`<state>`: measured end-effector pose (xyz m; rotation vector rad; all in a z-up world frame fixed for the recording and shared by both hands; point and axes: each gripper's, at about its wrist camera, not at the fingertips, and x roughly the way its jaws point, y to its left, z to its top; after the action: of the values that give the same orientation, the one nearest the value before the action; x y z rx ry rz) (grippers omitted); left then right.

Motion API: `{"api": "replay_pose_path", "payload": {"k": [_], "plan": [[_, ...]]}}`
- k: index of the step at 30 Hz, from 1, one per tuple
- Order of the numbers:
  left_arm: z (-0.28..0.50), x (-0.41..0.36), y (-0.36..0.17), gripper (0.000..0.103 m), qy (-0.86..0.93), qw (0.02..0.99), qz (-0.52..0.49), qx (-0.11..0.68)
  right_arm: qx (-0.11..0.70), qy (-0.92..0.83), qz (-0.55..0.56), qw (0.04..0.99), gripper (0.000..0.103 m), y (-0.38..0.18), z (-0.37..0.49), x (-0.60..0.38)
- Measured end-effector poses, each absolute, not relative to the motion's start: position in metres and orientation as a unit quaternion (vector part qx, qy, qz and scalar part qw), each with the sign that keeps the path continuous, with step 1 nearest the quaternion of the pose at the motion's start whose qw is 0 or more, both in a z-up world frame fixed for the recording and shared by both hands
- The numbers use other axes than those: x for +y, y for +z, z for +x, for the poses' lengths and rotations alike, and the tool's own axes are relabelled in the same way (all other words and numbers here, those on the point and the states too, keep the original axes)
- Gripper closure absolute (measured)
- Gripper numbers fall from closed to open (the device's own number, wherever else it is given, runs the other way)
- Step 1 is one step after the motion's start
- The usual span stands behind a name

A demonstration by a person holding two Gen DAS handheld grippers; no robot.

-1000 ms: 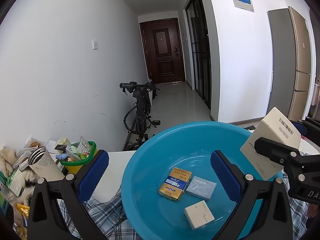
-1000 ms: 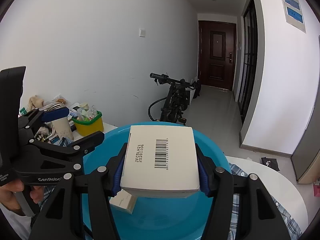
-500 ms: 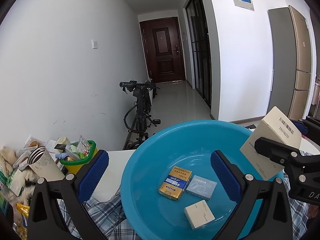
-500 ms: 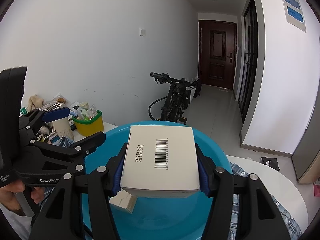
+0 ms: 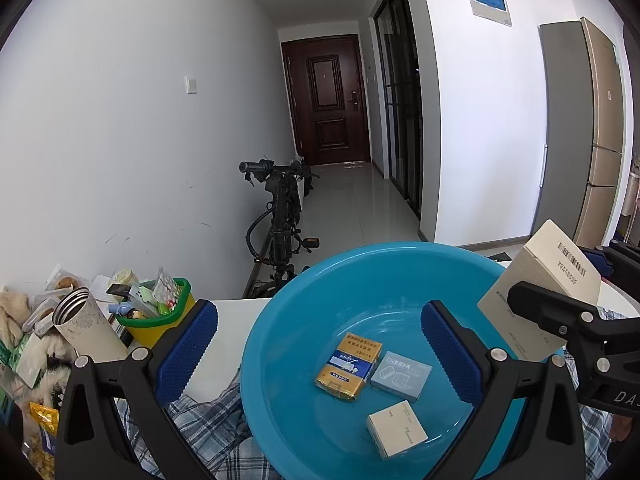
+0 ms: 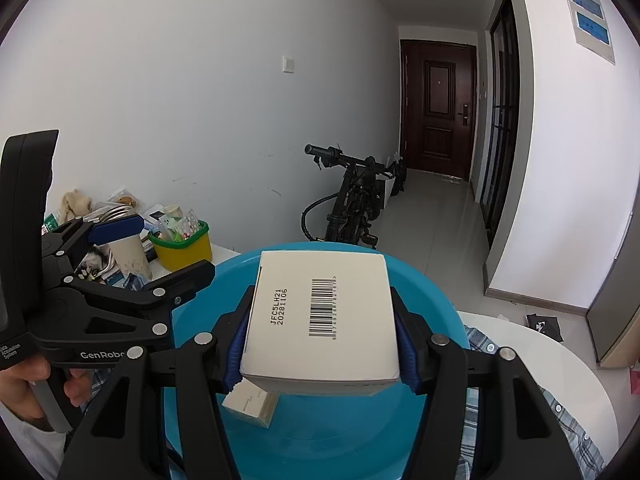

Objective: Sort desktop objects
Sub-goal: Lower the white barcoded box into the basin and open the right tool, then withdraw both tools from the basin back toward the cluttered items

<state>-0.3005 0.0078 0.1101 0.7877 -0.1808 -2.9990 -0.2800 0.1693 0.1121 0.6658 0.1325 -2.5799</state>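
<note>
- The right gripper [image 6: 320, 344] has its jaws clamped on a white barcoded box [image 6: 320, 316], held above the blue basin [image 5: 320, 280].
- The left gripper [image 5: 316, 344] hangs with jaws wide, empty, at the basin's 9 o'clock rim.
- Three small boxes lie inside the basin.

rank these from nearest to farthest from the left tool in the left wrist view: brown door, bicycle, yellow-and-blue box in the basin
1. yellow-and-blue box, lying in the blue basin just ahead of the left tool, slightly to its right.
2. bicycle, parked on the floor beyond the table, against the left wall.
3. brown door, at the far end of the hallway.
</note>
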Motion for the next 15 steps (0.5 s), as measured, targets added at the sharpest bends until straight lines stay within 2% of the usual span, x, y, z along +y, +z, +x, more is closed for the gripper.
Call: {"api": "replay_pose_path", "payload": {"k": [2,3,4,6,15], "plan": [[-0.3005,0.0063,0.1104,0.0,-0.966,0.018,0.253,-0.058,0.049,-0.94,0.244,0.233,0.045,0.1122,-0.2807,0.1692],[-0.3003,0.0058,0.1103,0.0,-0.966,0.018,0.253,-0.059,0.049,-0.94,0.244,0.232,0.039,0.1126,-0.2809,0.169],[-0.2997,0.0066,0.1107,0.0,-0.966,0.019,0.252,-0.06,0.048,-0.94,0.245,0.233,0.021,0.113,-0.281,0.1688],[-0.2994,0.0055,0.1107,0.0,-0.966,0.02,0.251,-0.058,0.048,-0.943,0.238,0.229,0.001,0.1149,-0.2791,0.1697],[-0.3014,0.0021,0.1101,0.0,-0.967,0.02,0.25,-0.055,0.063,-0.949,0.223,0.215,0.001,0.1198,-0.2749,0.169]]}}
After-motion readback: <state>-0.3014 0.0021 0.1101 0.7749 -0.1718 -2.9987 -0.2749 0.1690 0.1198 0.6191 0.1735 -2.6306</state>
